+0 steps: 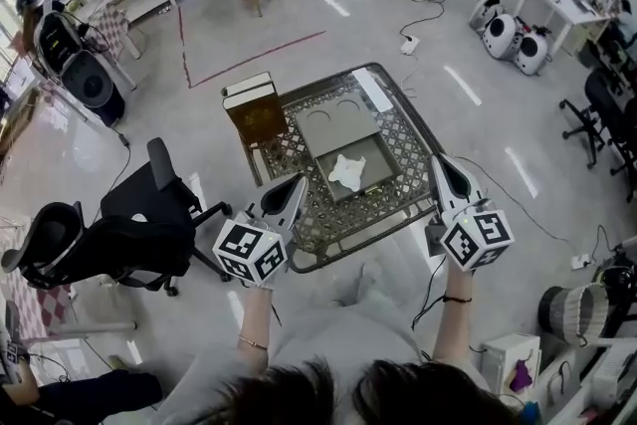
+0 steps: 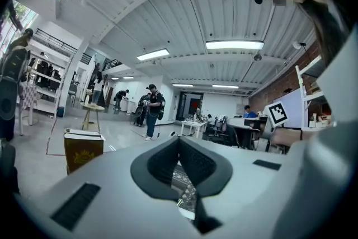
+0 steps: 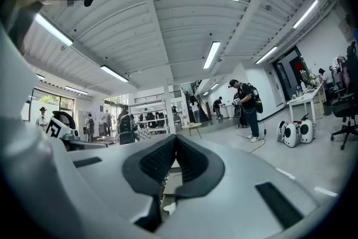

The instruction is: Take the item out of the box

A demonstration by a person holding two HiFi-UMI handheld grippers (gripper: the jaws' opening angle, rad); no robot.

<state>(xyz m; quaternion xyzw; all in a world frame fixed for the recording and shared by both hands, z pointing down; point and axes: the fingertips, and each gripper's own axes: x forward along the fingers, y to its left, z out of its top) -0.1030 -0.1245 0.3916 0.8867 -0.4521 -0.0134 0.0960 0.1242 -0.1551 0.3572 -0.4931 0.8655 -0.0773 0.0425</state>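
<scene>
Only the head view clearly shows us the crumpled white item point(image 1: 347, 172) lying inside the open cardboard box point(image 1: 336, 126) on the metal counter point(image 1: 328, 229) with its curly holes. Our left gripper point(image 1: 296, 182) and right gripper point(image 1: 441, 164) hang by the counter's near corners, one on each side of the box, touching nothing. The gripper views show the left's dark ribbed fingers point(image 2: 162, 162) and the right's fingers point(image 3: 193, 159) pressed together, with nothing held.
</scene>
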